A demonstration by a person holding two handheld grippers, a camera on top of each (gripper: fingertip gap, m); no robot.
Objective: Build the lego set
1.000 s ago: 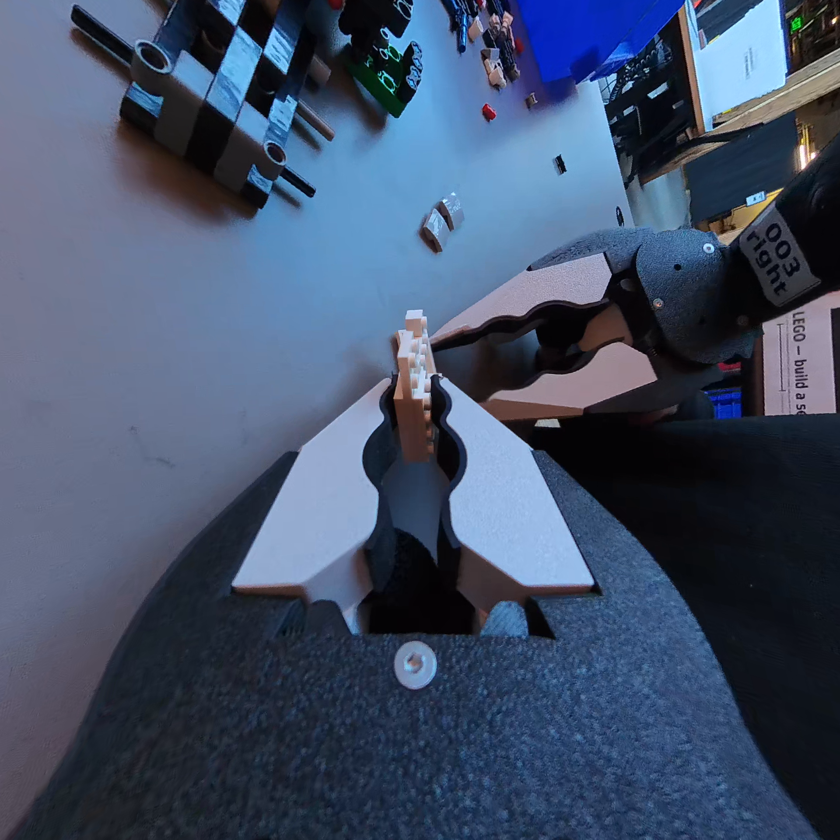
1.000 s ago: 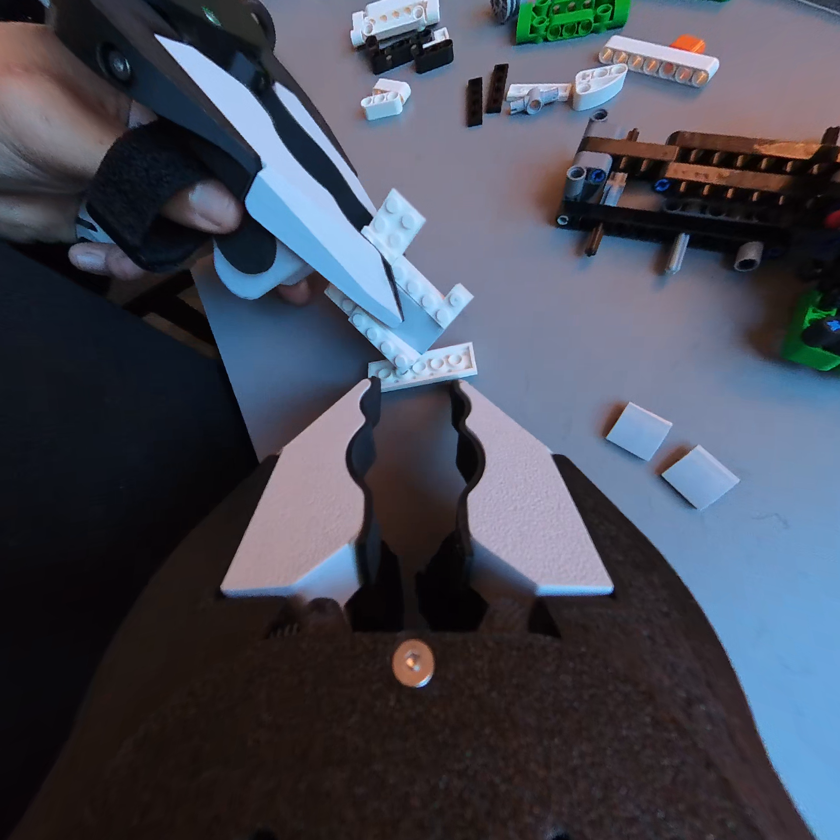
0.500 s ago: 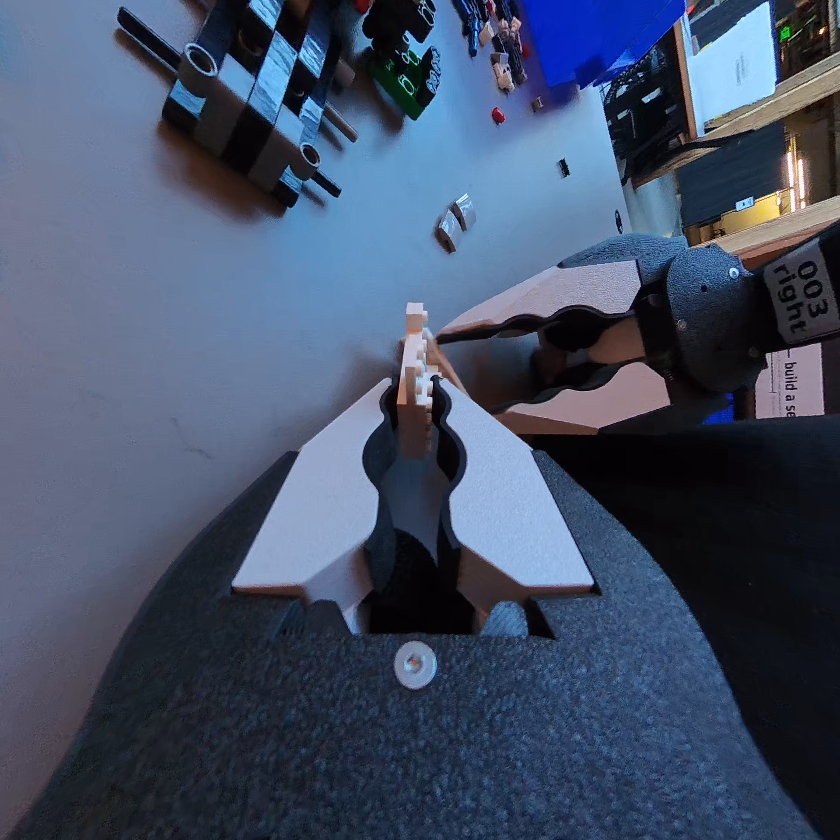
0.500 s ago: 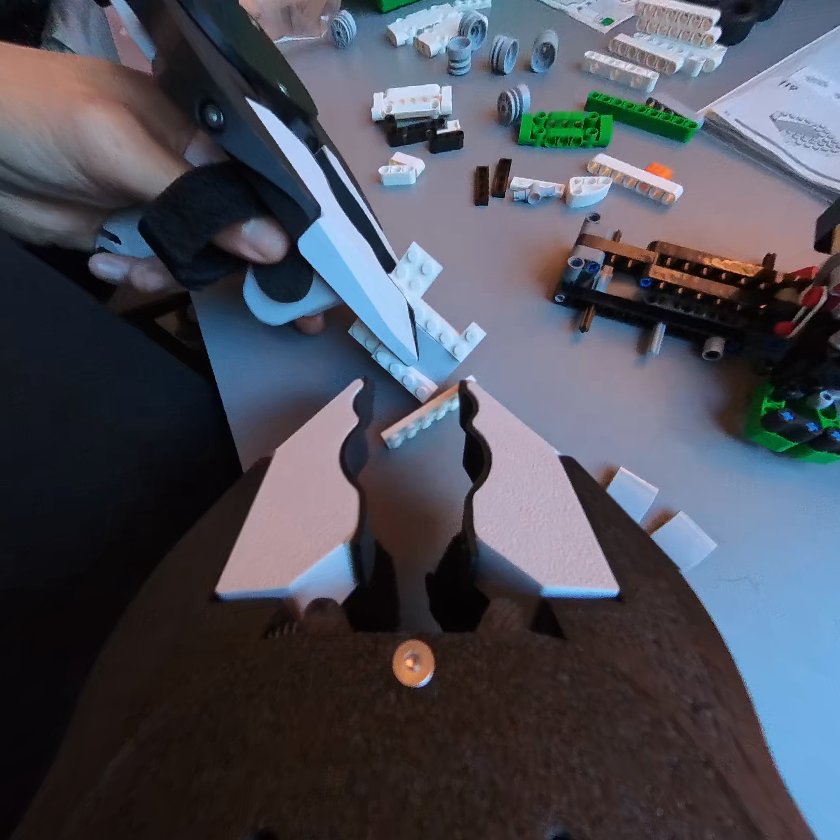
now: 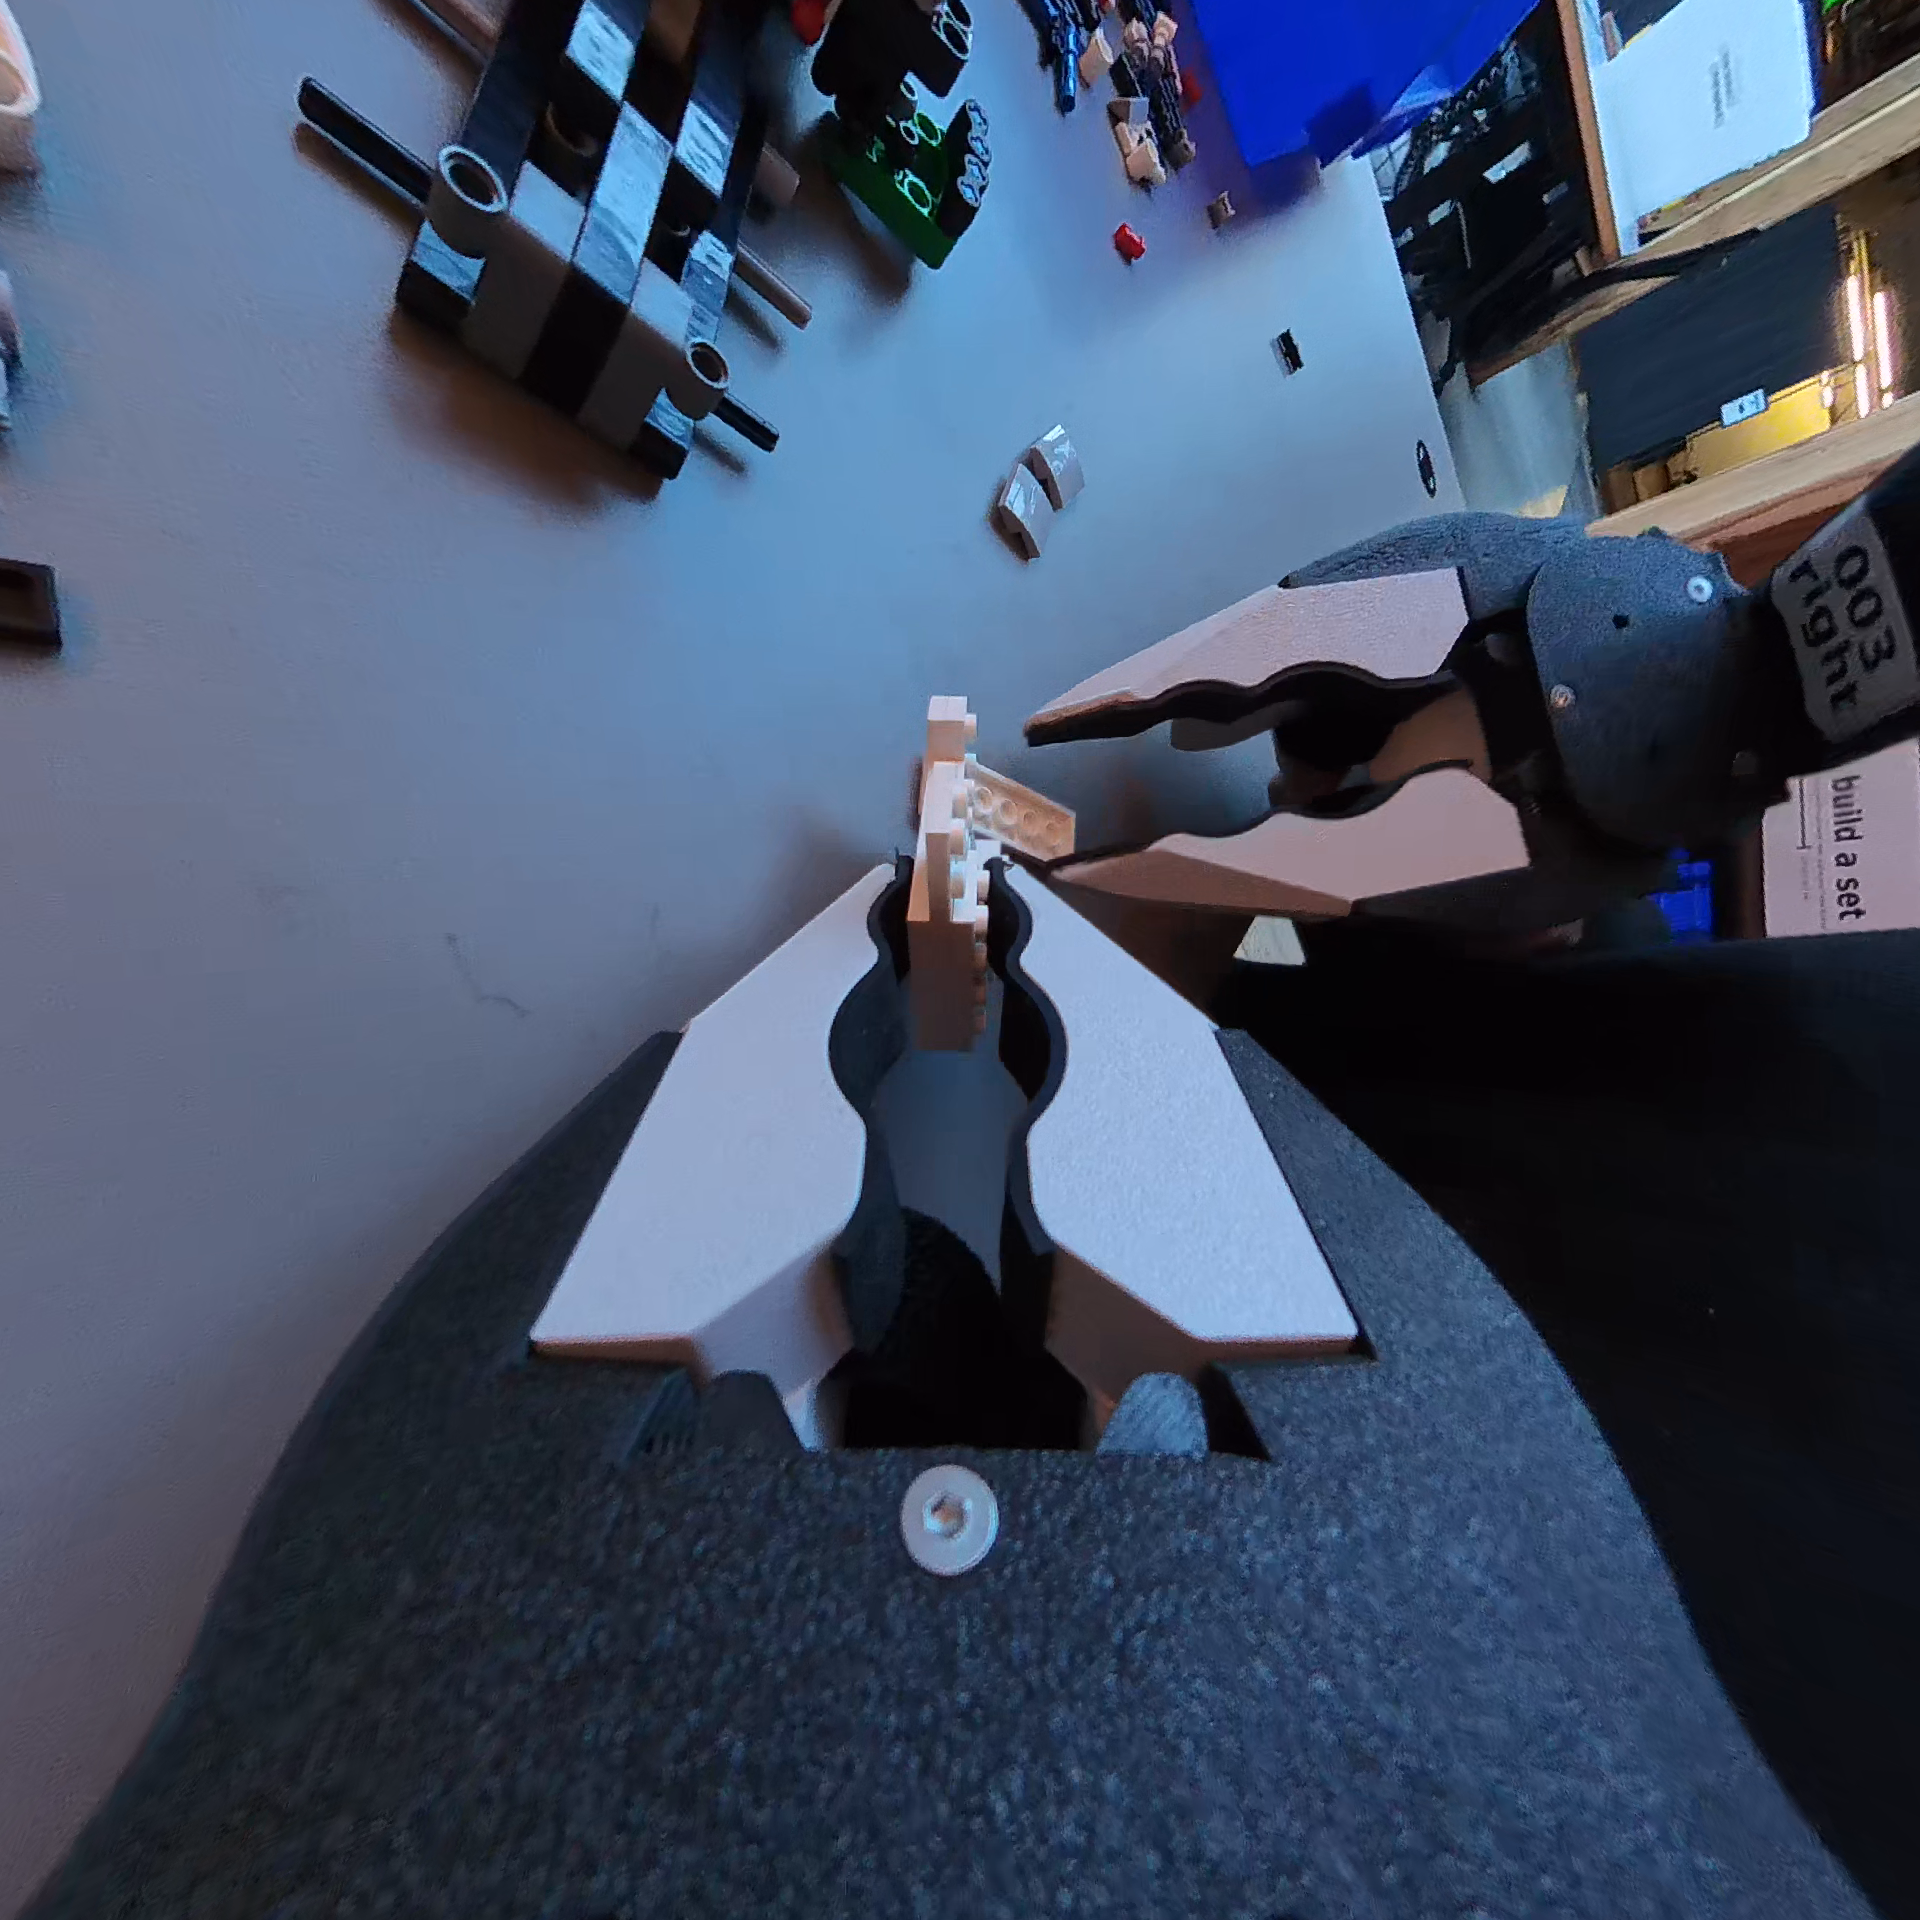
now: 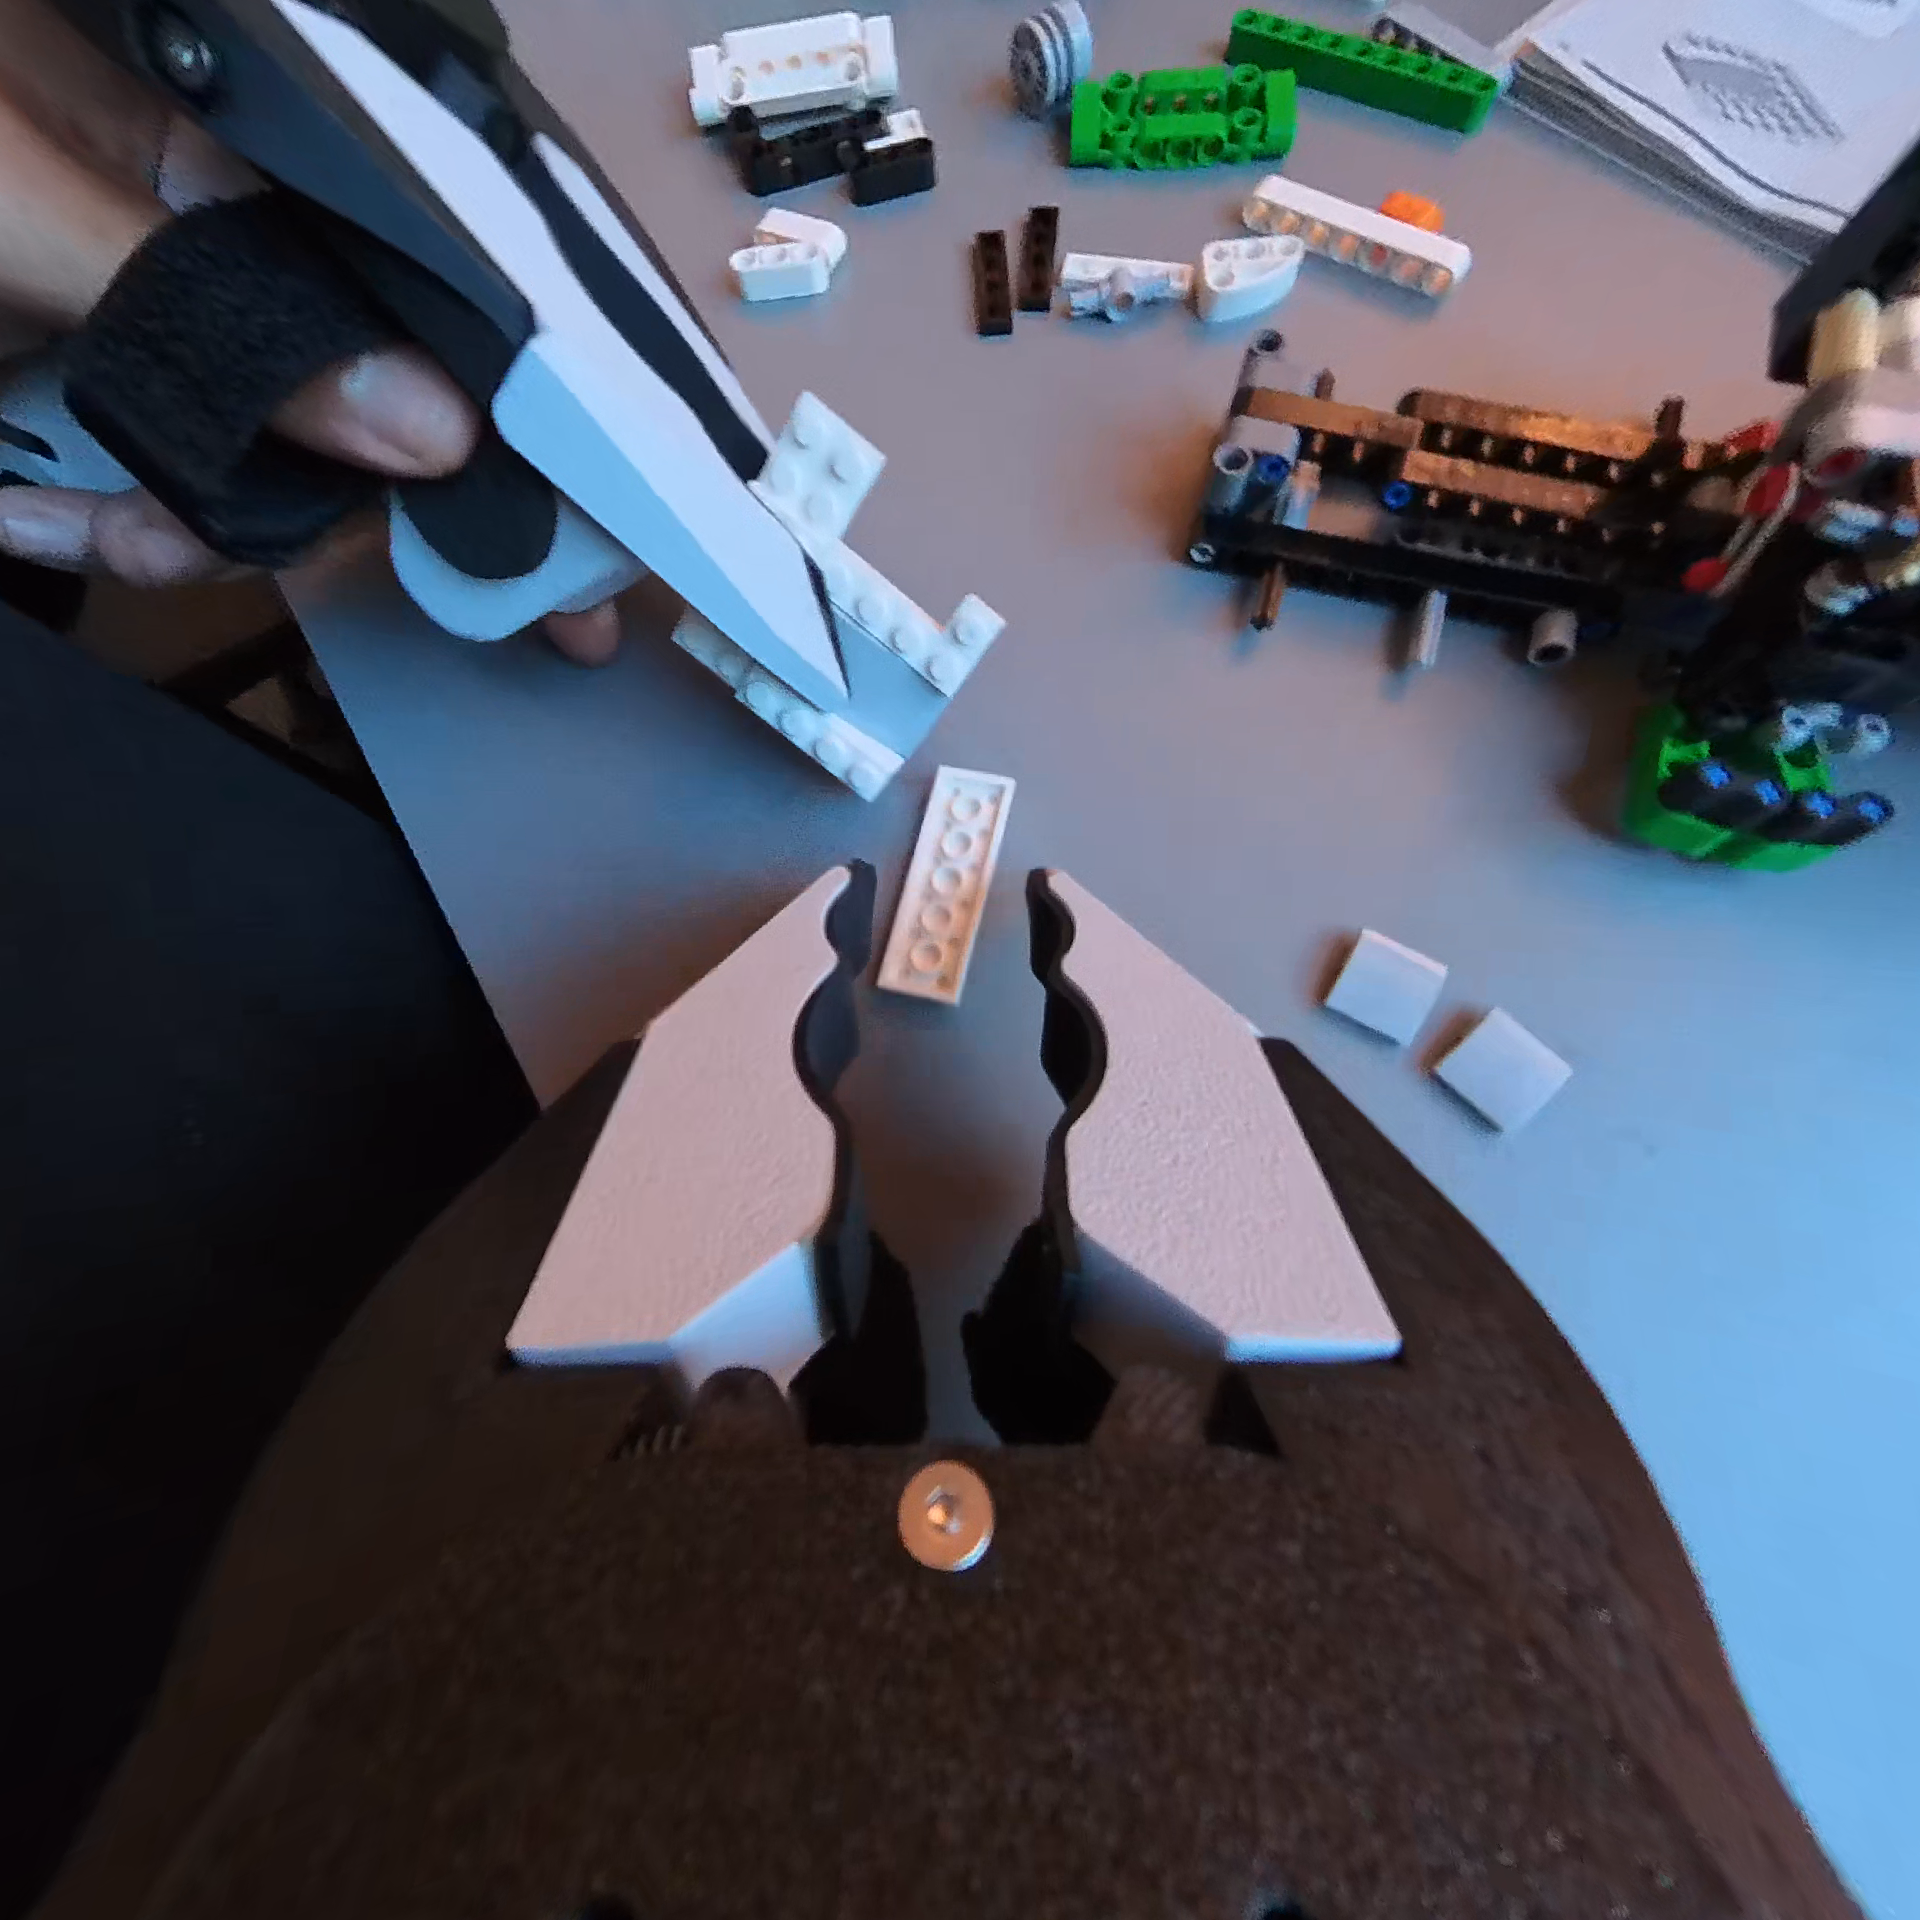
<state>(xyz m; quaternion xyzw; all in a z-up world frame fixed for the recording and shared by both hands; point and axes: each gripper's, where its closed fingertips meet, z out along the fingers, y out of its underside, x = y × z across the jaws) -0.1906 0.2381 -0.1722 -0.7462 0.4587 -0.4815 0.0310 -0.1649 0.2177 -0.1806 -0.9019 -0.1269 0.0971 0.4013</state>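
Observation:
My left gripper (image 5: 948,875) is shut on a white plate assembly (image 5: 943,935), held on edge above the grey table (image 5: 416,831). In the right wrist view the left gripper (image 6: 821,655) comes in from the upper left, and the stepped white assembly (image 6: 894,634) sticks out past its tips. A loose long white plate (image 6: 948,883) lies studs up on the table, lengthwise between the open fingers of my right gripper (image 6: 948,885), touching neither. It also shows in the left wrist view (image 5: 1029,823), beside the open right gripper (image 5: 1039,795).
A black Technic chassis (image 6: 1455,499) sits at the far right, with a green block with blue pins (image 6: 1735,821) beside it. Two white slope tiles (image 6: 1444,1029) lie right of my right gripper. Loose white, black and green parts (image 6: 1184,114) and a booklet (image 6: 1714,114) lie farther back. The table edge runs along the left. The left gripper's tips are roughly 4 centimeters from the right gripper's.
The loose white plate has turned from crosswise at my right fingertips to lengthwise between them. The left gripper and its assembly have drawn a little away from the plate.

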